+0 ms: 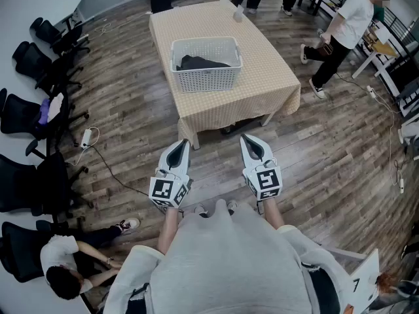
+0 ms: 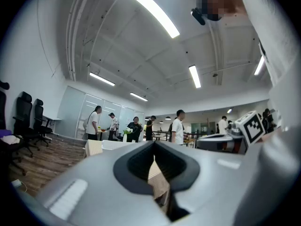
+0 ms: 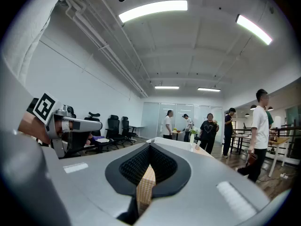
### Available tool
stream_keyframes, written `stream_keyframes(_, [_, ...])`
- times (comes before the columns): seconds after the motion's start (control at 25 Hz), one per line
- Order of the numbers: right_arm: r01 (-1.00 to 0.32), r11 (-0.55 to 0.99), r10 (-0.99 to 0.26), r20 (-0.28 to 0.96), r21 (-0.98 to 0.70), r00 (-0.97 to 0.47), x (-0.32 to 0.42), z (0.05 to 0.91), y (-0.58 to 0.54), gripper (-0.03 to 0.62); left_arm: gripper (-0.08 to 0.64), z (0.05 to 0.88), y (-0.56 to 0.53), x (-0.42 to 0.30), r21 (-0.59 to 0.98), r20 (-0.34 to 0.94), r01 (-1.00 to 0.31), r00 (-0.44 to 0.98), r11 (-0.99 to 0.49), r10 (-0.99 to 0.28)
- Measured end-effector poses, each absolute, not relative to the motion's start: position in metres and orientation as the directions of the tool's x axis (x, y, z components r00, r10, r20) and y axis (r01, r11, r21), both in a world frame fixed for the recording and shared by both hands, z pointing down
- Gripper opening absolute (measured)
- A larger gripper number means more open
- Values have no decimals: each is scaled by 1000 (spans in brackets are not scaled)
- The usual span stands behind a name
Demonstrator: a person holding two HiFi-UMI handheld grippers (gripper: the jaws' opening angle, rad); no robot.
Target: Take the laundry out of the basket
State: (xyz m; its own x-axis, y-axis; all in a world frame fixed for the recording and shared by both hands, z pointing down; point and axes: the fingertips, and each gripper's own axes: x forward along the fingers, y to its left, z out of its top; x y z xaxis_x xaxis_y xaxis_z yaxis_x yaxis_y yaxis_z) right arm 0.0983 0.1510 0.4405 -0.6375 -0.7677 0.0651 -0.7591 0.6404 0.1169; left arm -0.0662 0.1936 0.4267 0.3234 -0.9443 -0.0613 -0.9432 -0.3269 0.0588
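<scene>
Both tools are held level over the floor (image 1: 327,169), side by side, noses aimed at the bench's near edge and stopping short of it, well apart from the basket. Left tool (image 1: 184,144): jaws together, nothing clamped; its own view shows only a sliver of the bench's checked cloth through the slot behind the tips. Right tool (image 1: 247,139): same, jaws together and empty. The bench (image 1: 262,77) stands with its long axis running away from the person, short edge nearest. The basket (image 1: 206,78), white and slatted, sits upright around mid-bench, somewhat closer to the left edge than the right. Its long axis lies across the bench, parallel to the near edge, open top up. The laundry (image 1: 200,62) is one dark piece, all inside the basket. It lies lengthwise along the basket's long axis, bulk heaped toward the left end and thinning out toward the right end, below the rim as far as I can see. Can't tell what kind of garment it is. A small white container (image 1: 238,14) stands near the bench's far edge, right of centre, well apart from the basket. Off the bench: black office chairs (image 1: 26,116) along the left side of the room, a power strip (image 1: 86,138) with its cable on the floor beside them, a seated person (image 1: 65,267) low at the left, and a walking person (image 1: 344,34) beyond the bench's far right corner.
</scene>
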Motion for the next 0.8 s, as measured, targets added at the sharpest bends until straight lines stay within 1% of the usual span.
stream_keyframes(0.56, [-746,658,-753,76,105,-653,101,448,150,-2,8,432,193,-60,58,-48,-947,313,-316,-949])
stream_keyframes(0.8, [-739,671,-741,51,67,-669,114,450,145,-2,8,433,189,-52,50,-47,-954,292,-294,-955])
